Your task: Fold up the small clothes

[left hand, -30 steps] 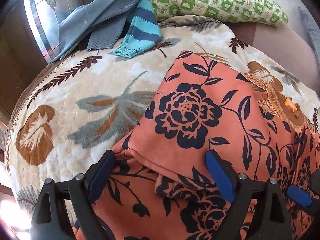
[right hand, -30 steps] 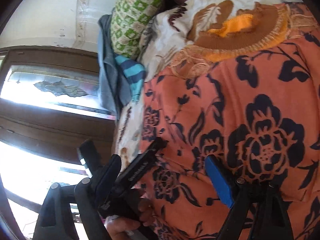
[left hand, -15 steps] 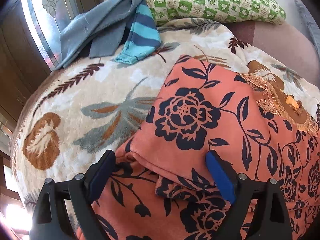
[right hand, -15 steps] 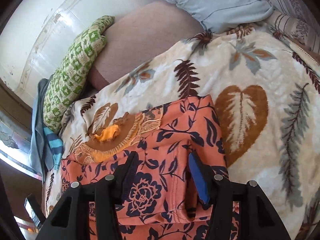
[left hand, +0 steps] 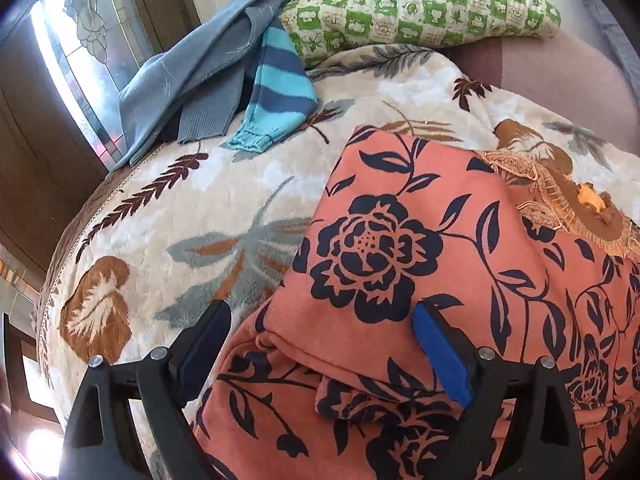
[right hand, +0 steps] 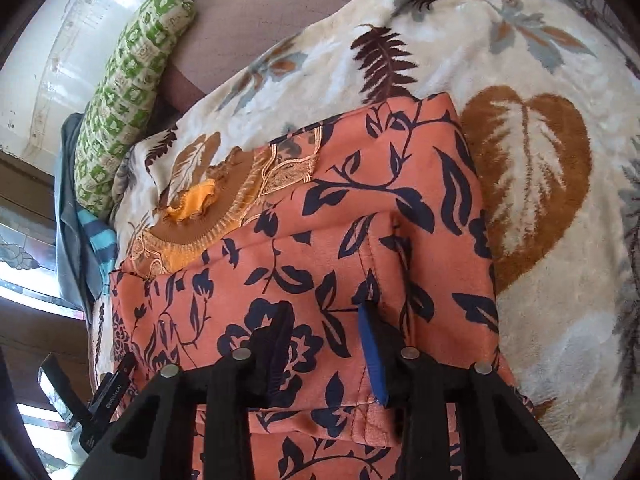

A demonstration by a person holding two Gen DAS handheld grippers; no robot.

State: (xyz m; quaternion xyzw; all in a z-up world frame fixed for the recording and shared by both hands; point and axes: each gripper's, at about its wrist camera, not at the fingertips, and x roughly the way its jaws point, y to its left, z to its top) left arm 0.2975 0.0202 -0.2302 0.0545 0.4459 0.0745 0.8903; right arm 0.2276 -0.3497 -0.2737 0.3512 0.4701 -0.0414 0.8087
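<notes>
Two grippers hung over one orange floral garment (left hand: 400, 248) spread on a leaf-patterned blanket (left hand: 168, 240). The right gripper (right hand: 326, 340) was closing, its jaws narrowed, a fold of the orange cloth lying between them beside a stitched seam; whether the pads already pressed the cloth could not be told. The left gripper (left hand: 320, 332) stood wide, its fingers straddling the folded near corner of the garment without pinching it. Beyond the right gripper's tips, the garment's embroidered brown and orange neckline (right hand: 200, 208) faced the far side of the bed. Past the garment, near the window (left hand: 80, 52), a striped teal and navy knit sleeve (left hand: 276, 96) lay partly under a grey-blue garment (left hand: 200, 64). A green checked pillow (left hand: 420, 4) rested behind them on a dusty pink sheet (left hand: 560, 76)
</notes>
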